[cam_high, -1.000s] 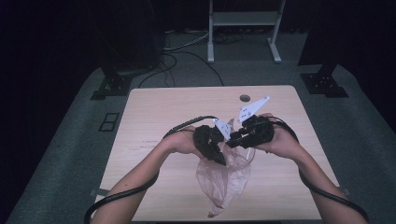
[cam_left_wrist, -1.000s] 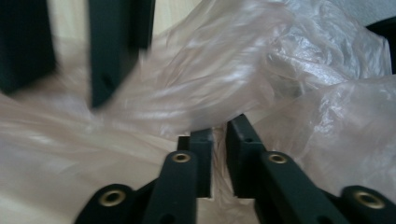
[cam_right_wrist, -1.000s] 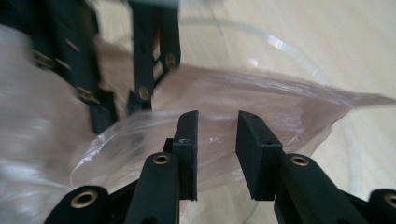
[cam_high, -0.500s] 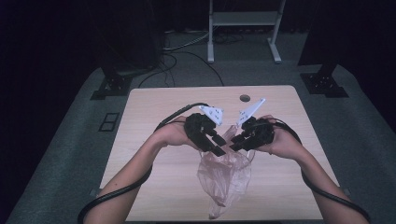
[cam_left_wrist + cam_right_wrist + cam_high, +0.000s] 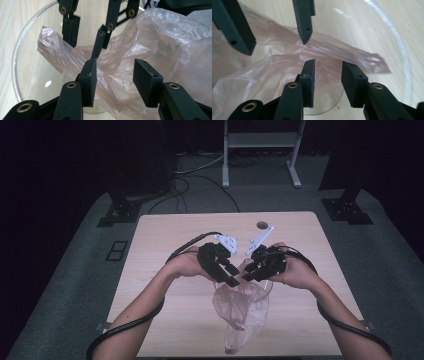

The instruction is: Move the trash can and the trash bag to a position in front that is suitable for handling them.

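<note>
A thin pinkish plastic bag lies crumpled in and over a clear glass bowl on the wooden table. My two grippers meet tip to tip over the bowl's mouth. My left gripper has just been opening; bag film lies loose between its pads, which do not press on it. My right gripper has also just been opening, and the bag's flat edge runs past its tips, not pinched. The right gripper's fingers appear in the left gripper view, and the left gripper's fingers in the right gripper view.
A small dark round thing sits near the table's far edge. Cables trail from both grippers off the near edge. Beyond the table are dark stand bases and a white frame on grey carpet.
My left gripper has risen slightly away from the bag's top and its jaws have spread. The right gripper's jaws have widened a little. The bag has slackened below them.
</note>
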Available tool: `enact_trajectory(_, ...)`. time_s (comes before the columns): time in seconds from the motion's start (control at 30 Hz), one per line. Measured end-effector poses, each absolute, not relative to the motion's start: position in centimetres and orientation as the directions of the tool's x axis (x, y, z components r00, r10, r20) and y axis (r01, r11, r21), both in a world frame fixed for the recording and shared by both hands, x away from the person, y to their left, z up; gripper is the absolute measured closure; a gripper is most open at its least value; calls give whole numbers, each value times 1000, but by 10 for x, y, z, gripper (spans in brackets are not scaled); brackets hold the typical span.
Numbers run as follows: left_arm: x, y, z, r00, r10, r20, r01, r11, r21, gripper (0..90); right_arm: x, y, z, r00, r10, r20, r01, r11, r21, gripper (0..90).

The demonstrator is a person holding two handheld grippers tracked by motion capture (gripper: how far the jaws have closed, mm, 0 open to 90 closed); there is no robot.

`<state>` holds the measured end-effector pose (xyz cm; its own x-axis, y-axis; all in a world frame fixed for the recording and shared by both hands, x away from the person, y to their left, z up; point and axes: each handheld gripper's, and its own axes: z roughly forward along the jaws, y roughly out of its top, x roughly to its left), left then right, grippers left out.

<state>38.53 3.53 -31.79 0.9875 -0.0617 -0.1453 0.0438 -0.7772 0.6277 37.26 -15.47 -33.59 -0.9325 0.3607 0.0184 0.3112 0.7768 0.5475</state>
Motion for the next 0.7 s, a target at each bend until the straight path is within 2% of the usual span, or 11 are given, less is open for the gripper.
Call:
enact_trajectory(0.23, 387, 38, -316, 990, -30, -137, 63, -775, 629, 515, 373, -172, -327, -931, 360, 65, 321, 719, 617, 630)
enact_trajectory(0.43, 386, 40, -314, 991, -34, -126, 54, -774, 631, 493, 378, -151, -340, -934, 355, 47, 320, 767, 556, 630)
enact_trajectory(0.7, 382, 55, -305, 993, -19, -117, 62, -759, 648, 472, 365, -181, -322, -929, 363, 74, 321, 687, 652, 610)
